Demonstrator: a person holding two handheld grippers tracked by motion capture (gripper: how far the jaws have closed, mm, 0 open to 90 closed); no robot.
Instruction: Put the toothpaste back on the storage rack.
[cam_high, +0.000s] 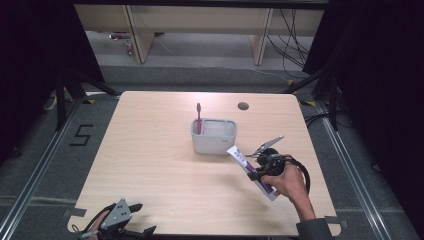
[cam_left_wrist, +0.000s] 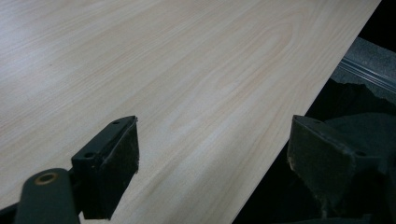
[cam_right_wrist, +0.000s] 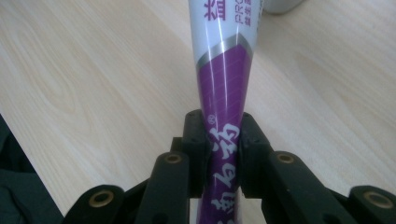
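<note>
Recording lab — black curtains, floor rails.

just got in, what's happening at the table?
A person's right tongs are shut on a purple-and-white toothpaste tube, held at a slant just right of the grey holder. A pink toothbrush stands upright in the holder's left compartment. The left tongs sit open and empty at the table's near left edge.
</note>
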